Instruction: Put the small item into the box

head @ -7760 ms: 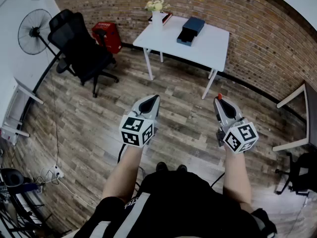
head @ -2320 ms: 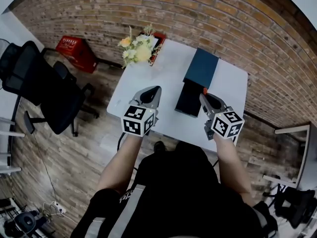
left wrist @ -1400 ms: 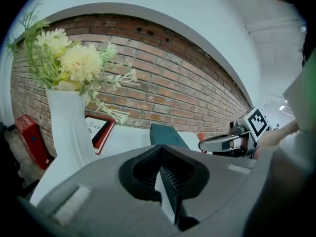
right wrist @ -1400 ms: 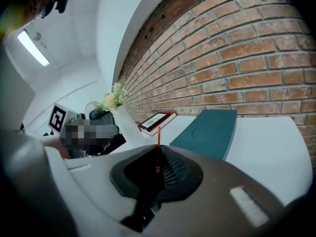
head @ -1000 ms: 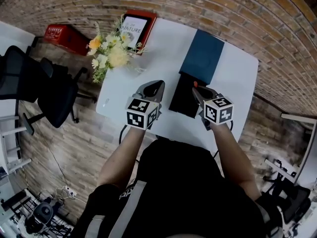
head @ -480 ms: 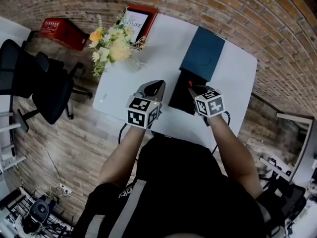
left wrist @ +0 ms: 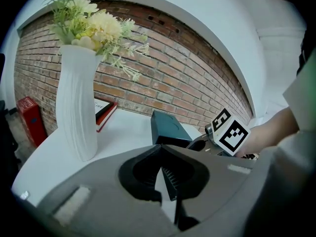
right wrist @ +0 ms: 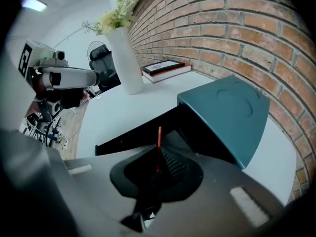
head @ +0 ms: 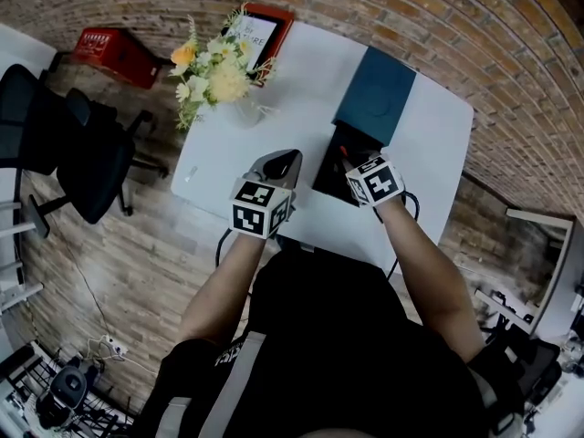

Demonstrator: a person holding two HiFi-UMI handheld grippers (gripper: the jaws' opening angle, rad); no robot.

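Note:
A thin small red item (right wrist: 159, 138) stands upright between the jaws of my right gripper (right wrist: 159, 157), which is shut on it. That gripper (head: 344, 155) hovers over the open black box tray (head: 334, 173), with the item (head: 343, 151) showing at its tip. The teal box lid (head: 375, 95) leans over the tray's far end (right wrist: 224, 113). My left gripper (head: 281, 163) hangs over the white table (head: 228, 158) left of the box. Its jaws (left wrist: 161, 157) meet at the tips with nothing held.
A white vase of flowers (head: 219, 73) stands at the table's left (left wrist: 76, 107). A red-edged book (head: 261, 27) lies behind it by the brick wall. On the floor to the left are a red basket (head: 109, 51) and a black office chair (head: 55, 140).
The right gripper has moved left and over the black tray with the red item. The left gripper has stayed almost where it was.

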